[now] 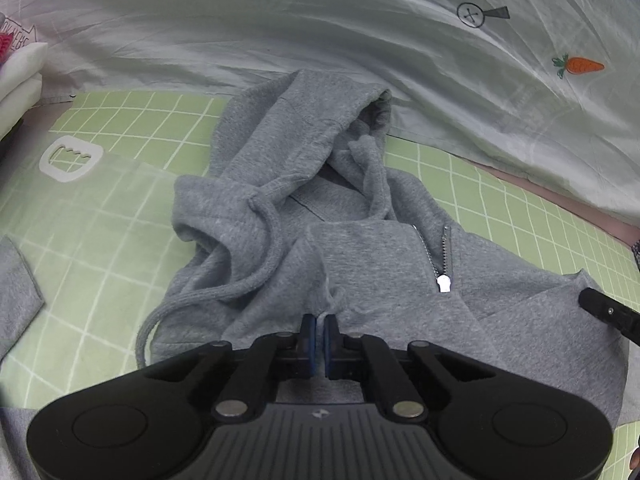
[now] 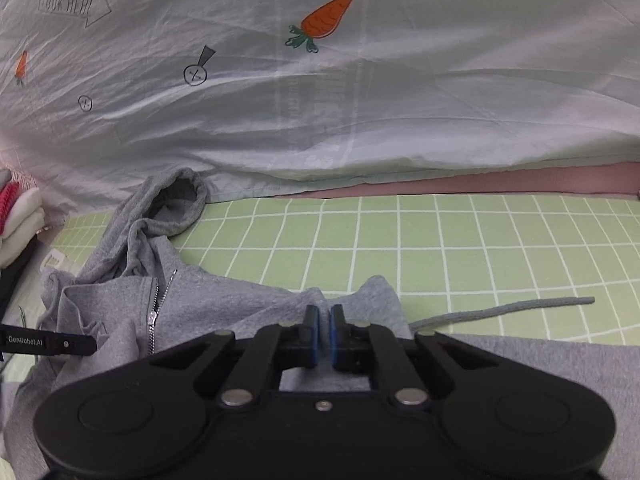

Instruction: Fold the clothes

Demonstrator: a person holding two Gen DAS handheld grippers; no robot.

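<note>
A grey zip hoodie (image 1: 352,248) lies crumpled on the green grid mat (image 1: 120,216), hood (image 1: 304,120) toward the back. My left gripper (image 1: 320,322) is shut on a pinch of the hoodie's fabric left of the zipper pull (image 1: 443,283). My right gripper (image 2: 325,312) is shut on a raised fold of the same hoodie (image 2: 224,304) near its shoulder edge. The left gripper's finger (image 2: 60,345) shows at the left of the right wrist view; the right gripper's finger (image 1: 608,312) shows at the right of the left wrist view. A grey drawstring (image 2: 504,310) trails right over the mat (image 2: 440,240).
A pale sheet with carrot prints (image 2: 324,16) hangs behind the mat. A stack of folded clothes (image 2: 18,220) sits at the far left; it also shows in the left wrist view (image 1: 20,80). A white plastic tag (image 1: 70,158) lies on the mat. Another grey fabric piece (image 1: 16,288) lies at left.
</note>
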